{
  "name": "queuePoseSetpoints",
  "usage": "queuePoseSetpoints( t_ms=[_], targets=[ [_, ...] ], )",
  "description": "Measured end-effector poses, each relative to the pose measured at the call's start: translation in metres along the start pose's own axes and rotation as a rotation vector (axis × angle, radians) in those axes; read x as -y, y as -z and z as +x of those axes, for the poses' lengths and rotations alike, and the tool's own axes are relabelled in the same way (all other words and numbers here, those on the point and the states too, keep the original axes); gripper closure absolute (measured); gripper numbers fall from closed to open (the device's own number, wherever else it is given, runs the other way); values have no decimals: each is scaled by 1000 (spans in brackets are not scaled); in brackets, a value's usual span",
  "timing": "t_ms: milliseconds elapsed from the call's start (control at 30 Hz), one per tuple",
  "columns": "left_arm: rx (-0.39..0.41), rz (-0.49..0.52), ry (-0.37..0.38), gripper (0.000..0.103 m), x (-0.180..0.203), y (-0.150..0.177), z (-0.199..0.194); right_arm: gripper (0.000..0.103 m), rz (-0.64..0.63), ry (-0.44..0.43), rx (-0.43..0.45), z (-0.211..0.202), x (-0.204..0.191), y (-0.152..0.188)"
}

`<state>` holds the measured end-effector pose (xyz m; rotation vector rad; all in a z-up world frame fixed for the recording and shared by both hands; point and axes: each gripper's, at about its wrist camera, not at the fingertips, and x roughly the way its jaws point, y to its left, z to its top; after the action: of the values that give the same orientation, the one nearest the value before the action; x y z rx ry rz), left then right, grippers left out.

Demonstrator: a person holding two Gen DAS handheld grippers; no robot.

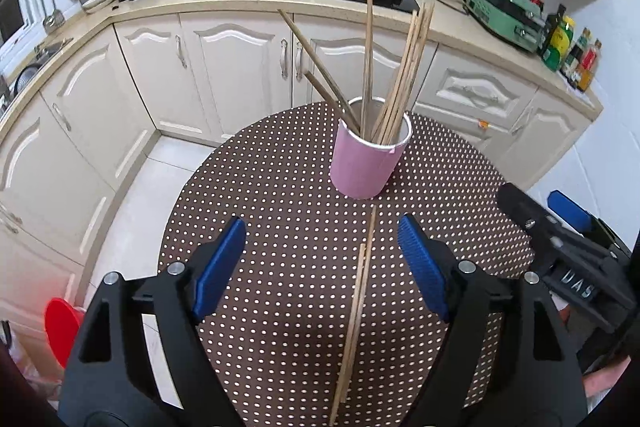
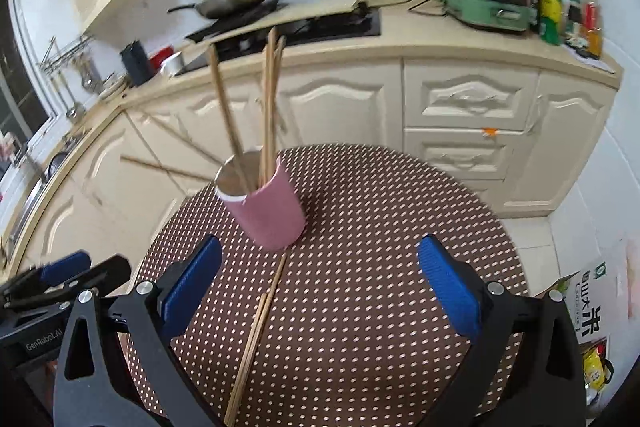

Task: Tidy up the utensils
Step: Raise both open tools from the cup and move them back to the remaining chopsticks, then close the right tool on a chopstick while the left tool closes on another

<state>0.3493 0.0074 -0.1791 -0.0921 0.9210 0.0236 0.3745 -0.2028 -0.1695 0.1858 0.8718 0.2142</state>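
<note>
1. You are holding the left gripper [image 1: 322,259] over a round table [image 1: 280,187] with a brown polka-dot cloth; its blue pads [image 1: 218,267] are standing wide apart and gripping nothing.
2. You are holding the right gripper [image 2: 320,283] over the same table, its jaws likewise spread wide and empty.
3. Two loose chopsticks [image 1: 356,307] are lying side by side on the cloth, running from about 6 o'clock in the left wrist view up toward 12 o'clock, between the left pads but touching neither.
4. In the right wrist view those chopsticks [image 2: 256,331] are lying nearer the left-hand pad, slanting toward 1 o'clock, apart from both pads.
5. A pink cup [image 1: 368,155] is standing upright on the table just beyond the far tip of the loose pair, at 12 o'clock from the left gripper and at 11 o'clock from the right.
6. A bunch of chopsticks [image 1: 400,75] is standing in the cup, fanning out over its rim.
7. The right gripper is showing at 3 o'clock in the left wrist view, well apart from the cup.
</note>
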Motion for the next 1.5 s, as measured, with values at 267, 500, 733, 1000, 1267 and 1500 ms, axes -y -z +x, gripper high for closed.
queuePoseSetpoints(
  t_ms=[267, 500, 733, 1000, 1267, 1500],
  targets=[
    [-164, -11, -20, 24, -13, 6, 32, 8, 39, 4, -213, 48, -13, 16],
    [-249, -13, 4, 24, -25, 10, 60, 8, 40, 110, -368, 85, -17, 28],
    [-300, -23, 72, 24, -35, 9, 86, 30, 38, 103, -478, 115, -27, 42],
    [-347, -12, 95, 25, -42, 14, 108, 46, 18, 94, -560, 143, -41, 47],
    [-389, -40, 74, 25, -57, 20, 125, 46, -98, 133, -608, 164, -62, 52],
    [-405, -74, 39, 26, -71, 22, 132, 52, -178, 171, -616, 178, -110, 61]
  ],
)
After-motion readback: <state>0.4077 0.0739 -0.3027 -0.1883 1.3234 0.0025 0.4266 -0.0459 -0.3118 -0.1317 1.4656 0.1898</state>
